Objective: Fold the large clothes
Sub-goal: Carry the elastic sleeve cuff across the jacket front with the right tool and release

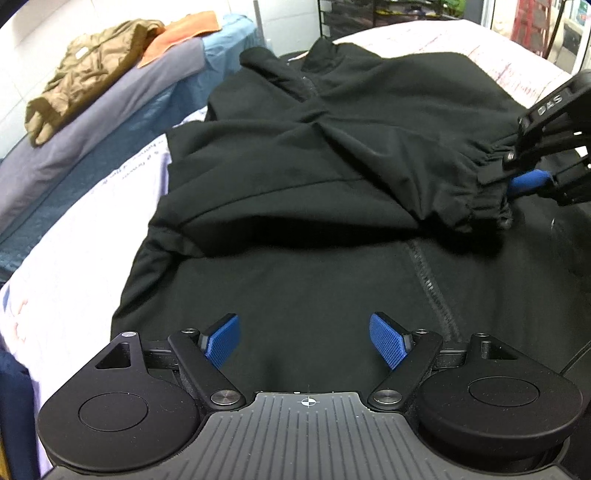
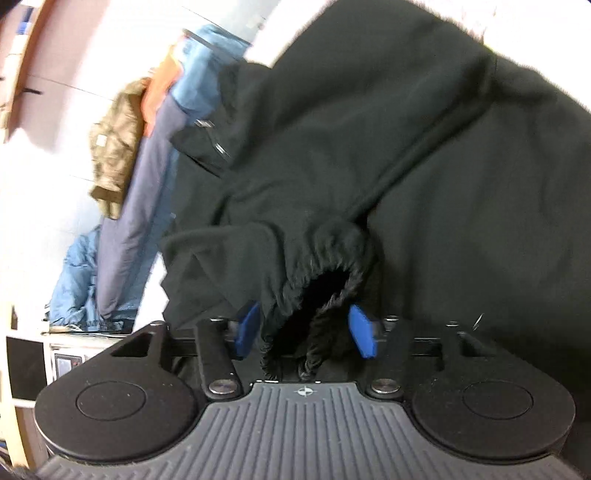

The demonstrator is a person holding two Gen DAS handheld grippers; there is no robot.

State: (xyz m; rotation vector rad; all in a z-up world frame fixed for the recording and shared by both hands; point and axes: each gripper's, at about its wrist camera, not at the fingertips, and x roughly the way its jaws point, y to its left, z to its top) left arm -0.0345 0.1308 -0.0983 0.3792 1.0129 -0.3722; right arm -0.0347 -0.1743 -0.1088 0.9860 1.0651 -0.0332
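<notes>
A bright, white-walled room with cloth-covered surfaces

A white tiled wall (image 1: 22, 74) stands behind a side surface draped in blue cloth (image 1: 229, 48), bearing an olive garment (image 1: 92, 70) and an orange cloth (image 1: 184, 29). A pale printed sheet (image 1: 92, 229) covers the worktop; dark shelving (image 1: 354, 14) stands beyond.

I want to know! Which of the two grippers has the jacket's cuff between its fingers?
The right gripper: the black cuff sits between its blue pads. The left gripper is open over the jacket, holding nothing.

Seen from the right gripper (image 2: 308, 332), its two blue ribbed pads (image 2: 364, 332) sit either side of the gathered elastic cuff (image 2: 325, 266) of a black fleece jacket (image 2: 424, 155). Behind lie an olive quilted jacket (image 2: 114, 147) and light blue fabric (image 2: 74, 280).
</notes>
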